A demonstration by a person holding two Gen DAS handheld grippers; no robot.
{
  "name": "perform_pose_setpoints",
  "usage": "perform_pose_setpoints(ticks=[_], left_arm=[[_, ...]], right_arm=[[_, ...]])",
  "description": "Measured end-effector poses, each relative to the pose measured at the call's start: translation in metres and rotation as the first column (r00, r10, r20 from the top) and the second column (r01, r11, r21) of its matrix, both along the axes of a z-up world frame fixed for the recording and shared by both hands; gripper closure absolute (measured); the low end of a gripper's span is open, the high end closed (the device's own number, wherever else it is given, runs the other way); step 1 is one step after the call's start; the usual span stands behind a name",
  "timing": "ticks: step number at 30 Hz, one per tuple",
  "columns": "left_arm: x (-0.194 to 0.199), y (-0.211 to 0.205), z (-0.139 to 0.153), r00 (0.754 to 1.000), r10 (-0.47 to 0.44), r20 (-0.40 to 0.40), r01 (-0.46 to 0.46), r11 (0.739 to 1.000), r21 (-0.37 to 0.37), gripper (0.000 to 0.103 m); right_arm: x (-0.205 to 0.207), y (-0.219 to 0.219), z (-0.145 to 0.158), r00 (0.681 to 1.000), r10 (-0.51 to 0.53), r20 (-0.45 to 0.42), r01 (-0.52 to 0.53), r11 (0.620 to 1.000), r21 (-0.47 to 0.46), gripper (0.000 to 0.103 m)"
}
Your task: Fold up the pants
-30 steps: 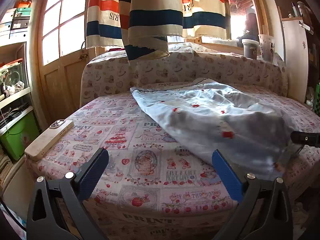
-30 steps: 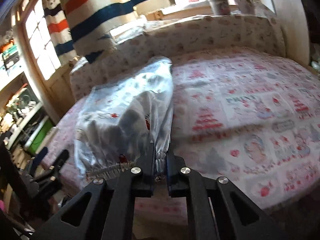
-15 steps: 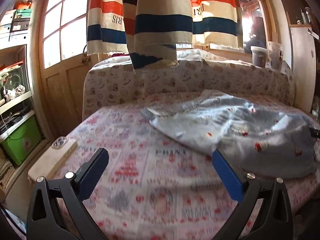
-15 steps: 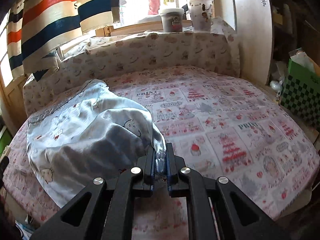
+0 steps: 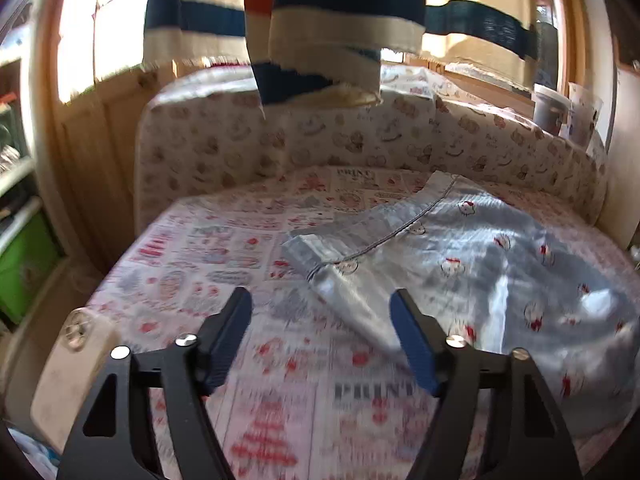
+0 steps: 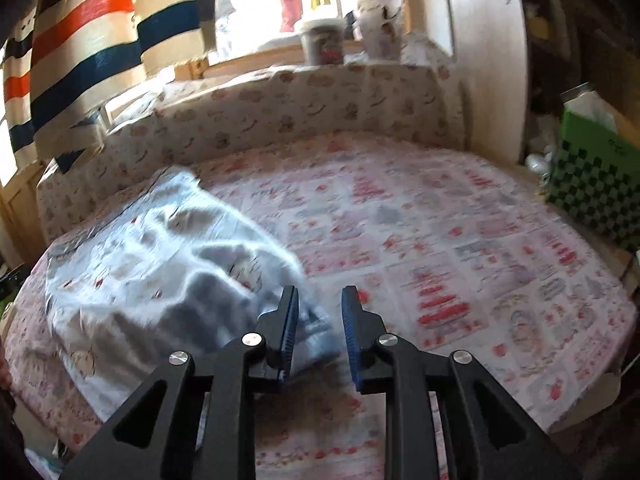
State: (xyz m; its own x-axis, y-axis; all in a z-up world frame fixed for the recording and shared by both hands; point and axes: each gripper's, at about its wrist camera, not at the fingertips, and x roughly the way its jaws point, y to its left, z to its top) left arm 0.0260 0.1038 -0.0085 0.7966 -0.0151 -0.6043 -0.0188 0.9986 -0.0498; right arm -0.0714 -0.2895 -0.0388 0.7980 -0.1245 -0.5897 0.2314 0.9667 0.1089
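Right gripper [image 6: 319, 312] jaws opening, pants [image 6: 160, 252] edge loose between pads. Left gripper [image 5: 320, 312] closing, nothing between; pants [image 5: 460, 248] ahead-right.

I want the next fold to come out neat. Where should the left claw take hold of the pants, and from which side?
Probably the ribbed cuff end of the pants, the corner nearest the left claw. It lies flat with a free edge toward the bare bedspread, so come in low from that side, one finger sliding under. The claw's jaws are closing, with nothing between them yet.
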Motion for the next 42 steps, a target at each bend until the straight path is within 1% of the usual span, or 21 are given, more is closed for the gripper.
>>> perform_pose_setpoints(ticks=[3, 6, 7, 9, 10, 11, 13, 15, 19, 21, 24, 25, 27, 28, 29, 33, 35, 36, 38, 40, 42], left_arm=[[0.027, 0.007, -0.006, 0.998, -0.014, -0.059, 0.013, 1.0, -0.025, 0.047], [0.051, 0.015, -0.014, 0.992, -0.027, -0.126, 0.015, 0.996, -0.092, 0.064], [0.057, 0.016, -0.016, 0.99, -0.026, -0.137, 0.011, 0.994, -0.109, 0.073], [0.066, 0.016, -0.017, 0.99, -0.025, -0.142, 0.009, 0.994, -0.11, 0.086], [0.07, 0.015, -0.017, 0.989, -0.02, -0.146, 0.006, 0.996, -0.094, 0.098], [0.075, 0.014, -0.017, 0.989, -0.016, -0.147, 0.004, 0.996, -0.084, 0.101], [0.081, 0.012, -0.016, 0.991, -0.016, -0.131, 0.009, 0.998, -0.056, 0.101], [0.084, 0.008, -0.013, 0.993, -0.005, -0.115, 0.007, 1.0, 0.013, 0.101], [0.087, 0.008, 0.0, 0.998, -0.017, -0.053, 0.02, 0.998, 0.052, 0.101], [0.098, 0.007, -0.007, 0.994, -0.012, -0.109, 0.023, 0.995, 0.1, 0.1], [0.114, 0.007, -0.025, 0.978, -0.028, -0.205, 0.057, 0.989, 0.137, 0.091], [0.115, 0.009, -0.029, 0.975, -0.022, -0.221, 0.054, 0.988, 0.142, 0.079], [0.111, 0.013, -0.028, 0.98, 0.0, -0.201, 0.03, 0.989, 0.146, 0.055], [0.109, 0.016, -0.028, 0.981, 0.002, -0.194, 0.025, 0.99, 0.136, 0.035], [0.107, 0.02, -0.027, 0.982, 0.004, -0.189, 0.018, 0.993, 0.117, 0.03], [0.106, 0.034, -0.028, 0.973, 0.003, -0.231, 0.009, 0.999, 0.051, 0.03], [0.109, 0.041, -0.029, 0.969, -0.018, -0.247, 0.012, 1.0, -0.028, 0.031], [0.112, 0.047, -0.03, 0.967, -0.041, -0.253, 0.017, 0.995, -0.095, 0.032], [0.116, 0.054, -0.032, 0.961, -0.092, -0.26, 0.039, 0.978, -0.204, 0.056], [0.121, 0.059, -0.036, 0.953, -0.12, -0.279, 0.043, 0.962, -0.269, 0.062], [0.124, 0.063, -0.038, 0.954, -0.12, -0.276, 0.039, 0.958, -0.283, 0.062]], right_arm=[[-0.002, -0.002, 0.012, 0.999, 0.02, 0.034, -0.02, 1.0, 0.007, 0.08], [-0.006, 0.007, 0.025, 0.996, 0.052, 0.07, -0.051, 0.999, -0.014, 0.08], [-0.007, 0.011, 0.028, 0.994, 0.075, 0.078, -0.075, 0.997, -0.011, 0.08], [-0.007, 0.021, 0.029, 0.989, 0.128, 0.08, -0.129, 0.992, 0.004, 0.08], [-0.007, 0.026, 0.027, 0.985, 0.152, 0.077, -0.153, 0.988, 0.013, 0.08], [-0.007, 0.031, 0.025, 0.984, 0.166, 0.071, -0.168, 0.986, 0.015, 0.08], [-0.006, 0.043, 0.019, 0.98, 0.192, 0.054, -0.192, 0.981, 0.007, 0.08], [-0.003, 0.049, 0.012, 0.98, 0.196, 0.034, -0.196, 0.981, 0.002, 0.08], [0.009, 0.046, -0.006, 0.986, 0.162, -0.044, -0.161, 0.987, 0.022, 0.08], [0.012, 0.04, -0.012, 0.987, 0.153, -0.054, -0.15, 0.987, 0.054, 0.08], [0.013, 0.037, -0.012, 0.987, 0.154, -0.055, -0.151, 0.987, 0.059, 0.08], [0.013, 0.037, -0.012, 0.986, 0.155, -0.054, -0.152, 0.987, 0.055, 0.08], [0.012, 0.037, -0.01, 0.986, 0.159, -0.051, -0.157, 0.986, 0.049, 0.08], [0.01, 0.037, -0.008, 0.985, 0.164, -0.044, -0.162, 0.986, 0.045, 0.08], [0.009, 0.036, -0.007, 0.985, 0.166, -0.037, -0.165, 0.985, 0.044, 0.08], [-0.003, 0.029, 0.005, 0.988, 0.156, 0.014, -0.156, 0.987, 0.049, 0.08], [-0.007, 0.026, 0.01, 0.988, 0.149, 0.035, -0.15, 0.988, 0.042, 0.08], [-0.009, 0.025, 0.012, 0.989, 0.142, 0.042, -0.144, 0.989, 0.037, 0.08], [-0.01, 0.021, 0.014, 0.991, 0.123, 0.049, -0.125, 0.992, 0.033, 0.08], [-0.009, 0.018, 0.015, 0.992, 0.112, 0.05, -0.115, 0.992, 0.047, 0.08], [-0.01, 0.014, 0.014, 0.993, 0.105, 0.051, -0.108, 0.992, 0.061, 0.08]])
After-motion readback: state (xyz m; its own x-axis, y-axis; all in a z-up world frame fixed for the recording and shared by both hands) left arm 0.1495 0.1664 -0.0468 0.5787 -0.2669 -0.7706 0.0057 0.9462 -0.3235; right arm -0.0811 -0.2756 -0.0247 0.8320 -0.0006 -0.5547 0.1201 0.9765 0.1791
